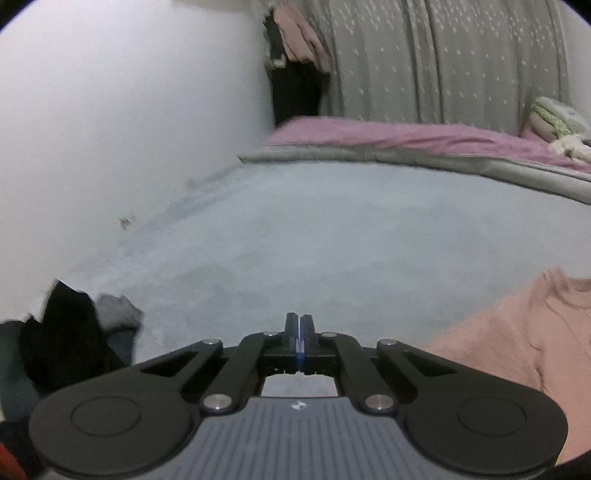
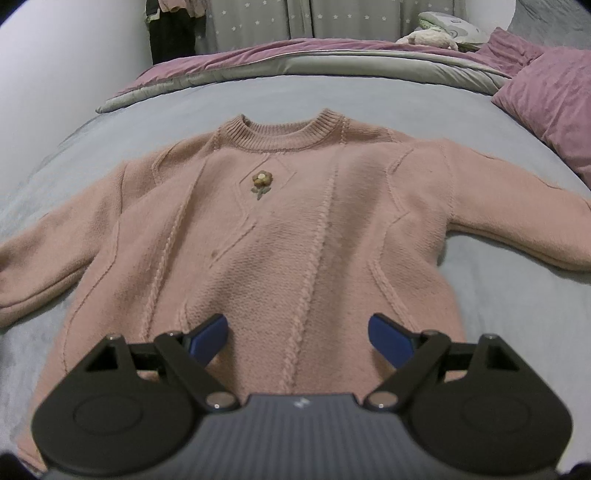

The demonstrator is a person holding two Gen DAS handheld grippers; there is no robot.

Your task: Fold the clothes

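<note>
While the pink sweater point(image 2: 280, 229) lay face up and spread flat on the bed point(image 2: 332, 92), sleeves out to both sides, folding looked not yet begun. The right gripper point(image 2: 298, 338) hovered with its fingers wide apart over the hem, gripping nothing. The left gripper point(image 1: 299, 325), fingers closed and empty, pointed at bare sheet with the sweater off to its right. Next, a sleeve probably needed pinching. Beyond the fingers lay a purple quilt point(image 2: 229, 51) and starred curtains point(image 2: 332, 16).

Dim, soft light; blurred fisheye edges
</note>
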